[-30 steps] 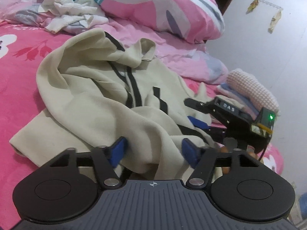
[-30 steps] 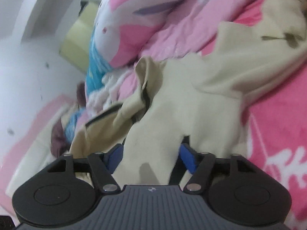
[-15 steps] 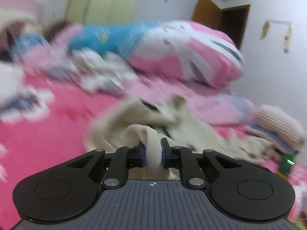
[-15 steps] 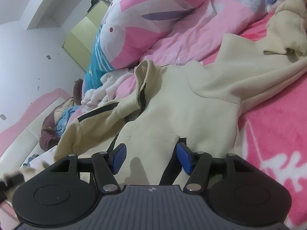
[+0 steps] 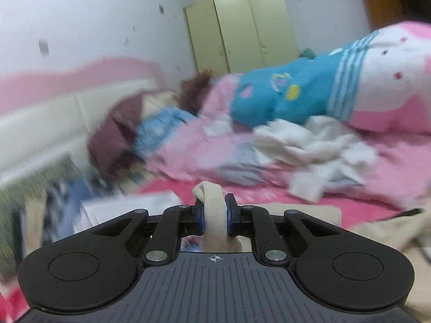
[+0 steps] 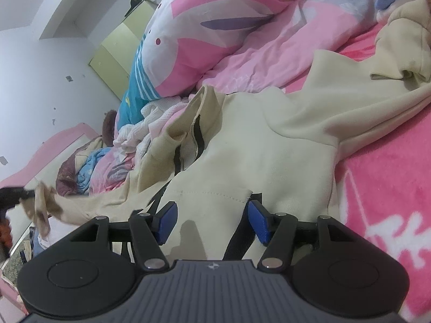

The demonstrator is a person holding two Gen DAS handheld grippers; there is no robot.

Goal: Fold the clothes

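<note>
Two grippers: one on each side of the cream hoodie, one gripping, one not.
Left gripper (image 5: 215,216): its blue-padded fingers (image 5: 231,215) are pressed together on a rolled strip of the cream hoodie's (image 5: 214,215) ribbed fabric, which stands up in a loop between them.
Left gripper from the other side: seen at the far left of the right wrist view as a dark blurred shape (image 6: 12,197) pinching the sleeve end (image 6: 43,204), lifted off the bed.
Right gripper (image 6: 212,220): fingers (image 6: 167,222) spread wide, hovering just over the hoodie's front pocket seam, holding nothing.
Cream hoodie (image 6: 256,156): spread across the pink bed cover, black stripes running down the front, hood lying toward the upper right, one sleeve stretched out toward the left gripper.
Bed cover (image 6: 385,188): bright pink with white markings, showing bare to the right of the hoodie.
Quilt (image 6: 204,35): big pink, white and blue bundle lying behind the hoodie.
White garment (image 5: 317,148): crumpled heap just below the quilt, beyond the hoodie.
Headboard (image 5: 43,123): cream padding under a pink band, with maroon and blue clothes (image 5: 126,134) piled against it.
Wardrobe (image 5: 242,29): pale yellow-green, standing in the far corner.
Left view: heavily blurred outside the gripper.
</note>
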